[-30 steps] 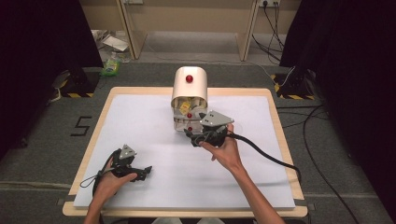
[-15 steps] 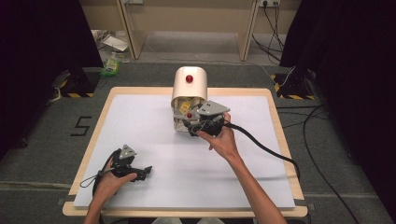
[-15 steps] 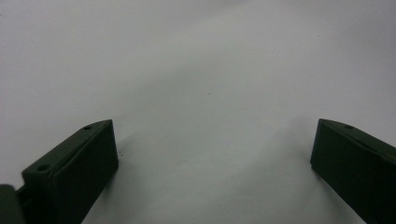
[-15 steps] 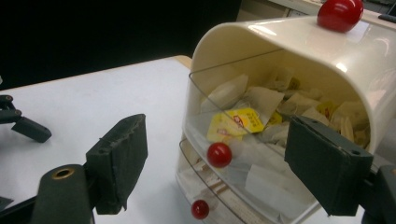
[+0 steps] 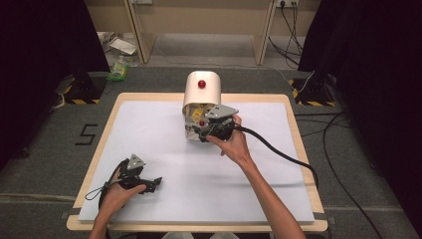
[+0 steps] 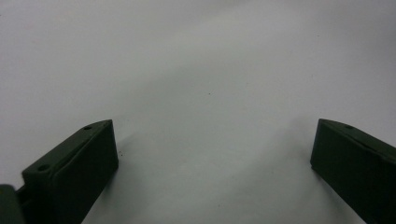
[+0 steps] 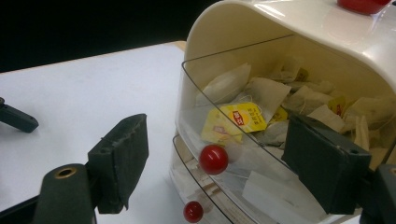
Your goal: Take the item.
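A cream tea-bag box (image 5: 201,92) stands at the back middle of the white table top (image 5: 149,129). Its clear upper drawer (image 7: 243,93) holds several tea bags, one with a yellow tag (image 7: 236,119). My right gripper (image 5: 199,131) is at the box's front, open. In the right gripper view its jaws stand wide either side of the upper drawer's red knob (image 7: 213,159), gripper (image 7: 215,144) not touching it. A lower drawer has a smaller red knob (image 7: 193,211). My left gripper (image 5: 153,183) rests open near the front left, nothing between its jaws (image 6: 212,144).
A red button (image 5: 201,83) sits on top of the box. The right gripper's black cable (image 5: 283,154) trails across the table to the right. Beyond the table's wooden rim (image 5: 298,139) lie dark floor mats and cables.
My right gripper has moved forward and a little left, up to the front of the tea-bag box. The left gripper has stayed put.
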